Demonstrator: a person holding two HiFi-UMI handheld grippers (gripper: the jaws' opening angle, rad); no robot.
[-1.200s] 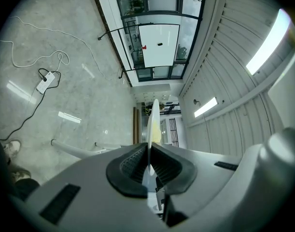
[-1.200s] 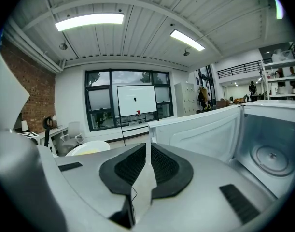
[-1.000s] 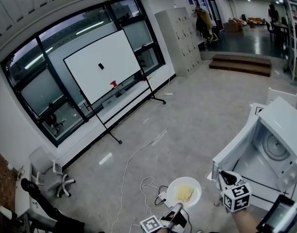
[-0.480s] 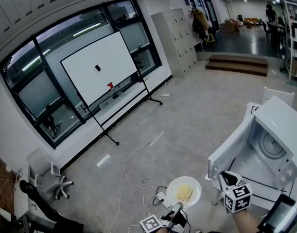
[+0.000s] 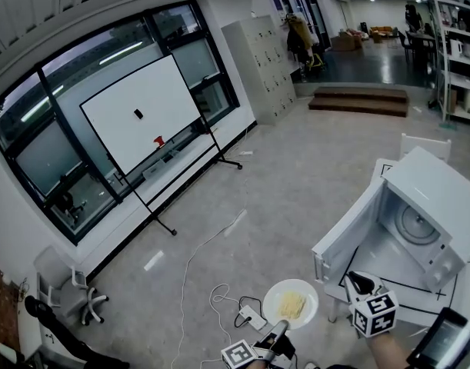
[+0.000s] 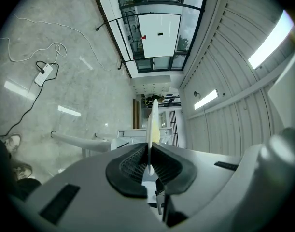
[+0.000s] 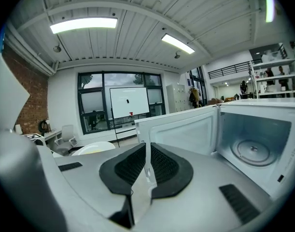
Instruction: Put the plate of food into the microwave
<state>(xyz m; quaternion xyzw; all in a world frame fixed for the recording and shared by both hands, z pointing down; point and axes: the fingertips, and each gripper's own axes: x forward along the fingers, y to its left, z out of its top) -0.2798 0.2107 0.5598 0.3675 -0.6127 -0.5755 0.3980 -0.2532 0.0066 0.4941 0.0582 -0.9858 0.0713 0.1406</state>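
A white plate [image 5: 275, 298] with yellow food [image 5: 292, 306] hangs over the floor at the bottom centre of the head view. My left gripper [image 5: 277, 330] is shut on its near rim. In the left gripper view the plate [image 6: 153, 120] stands edge-on between the pads of that gripper [image 6: 149, 156]. The white microwave [image 5: 431, 191] stands at the right, its door [image 5: 344, 233] swung open to the left and its glass turntable [image 5: 413, 225] showing. My right gripper [image 5: 358, 281] hovers just before the opening, shut and empty. In the right gripper view, beyond my right gripper [image 7: 148, 161], I see the cavity [image 7: 253, 129], the door [image 7: 178, 129] and the plate [image 7: 94, 148].
The microwave rests on a white table [image 5: 388, 283] marked with black tape. A power strip with cables [image 5: 250, 314] lies on the floor below the plate. A wheeled whiteboard [image 5: 142, 110], an office chair [image 5: 73, 283], lockers [image 5: 269, 56] and steps [image 5: 358, 102] stand farther off.
The microwave and its door have drawn closer and shifted left in the head view. Both grippers keep their places in the frame, and the plate stays in the left one.
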